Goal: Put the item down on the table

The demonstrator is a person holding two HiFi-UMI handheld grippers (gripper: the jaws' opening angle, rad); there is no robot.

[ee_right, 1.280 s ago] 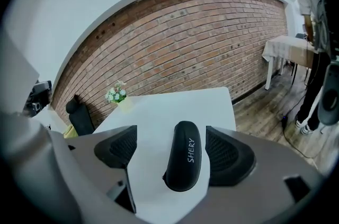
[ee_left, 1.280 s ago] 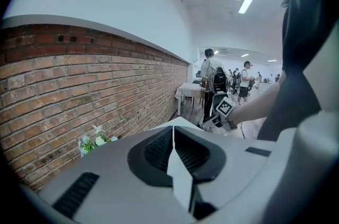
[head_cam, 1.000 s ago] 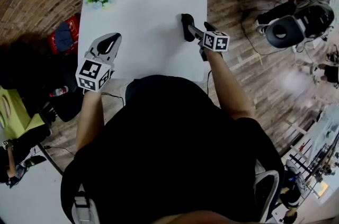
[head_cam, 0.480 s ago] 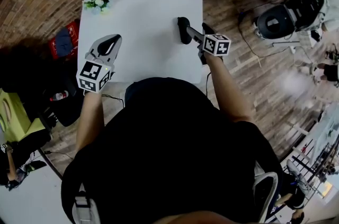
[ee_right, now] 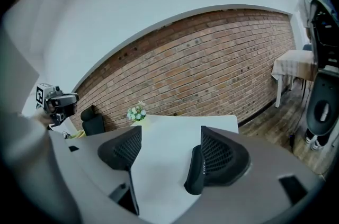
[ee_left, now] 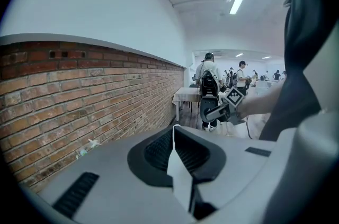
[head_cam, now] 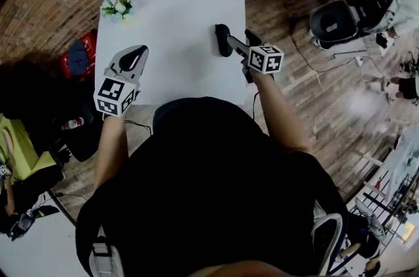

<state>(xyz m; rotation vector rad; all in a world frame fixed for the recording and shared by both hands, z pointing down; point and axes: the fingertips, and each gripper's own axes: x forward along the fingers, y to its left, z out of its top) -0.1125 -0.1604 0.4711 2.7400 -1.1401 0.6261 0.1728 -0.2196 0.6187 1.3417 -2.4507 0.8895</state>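
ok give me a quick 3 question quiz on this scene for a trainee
1. True or false: the left gripper has its jaws together with nothing between them.
2. In the head view, where on the table do the flowers stand? A) far left corner B) far right corner C) middle
3. Fill in: the jaws of the right gripper stand ___ (apart / together).

Key
1. True.
2. A.
3. Apart. They have just been closing, with a dark item between them, against one jaw and clear of the other.
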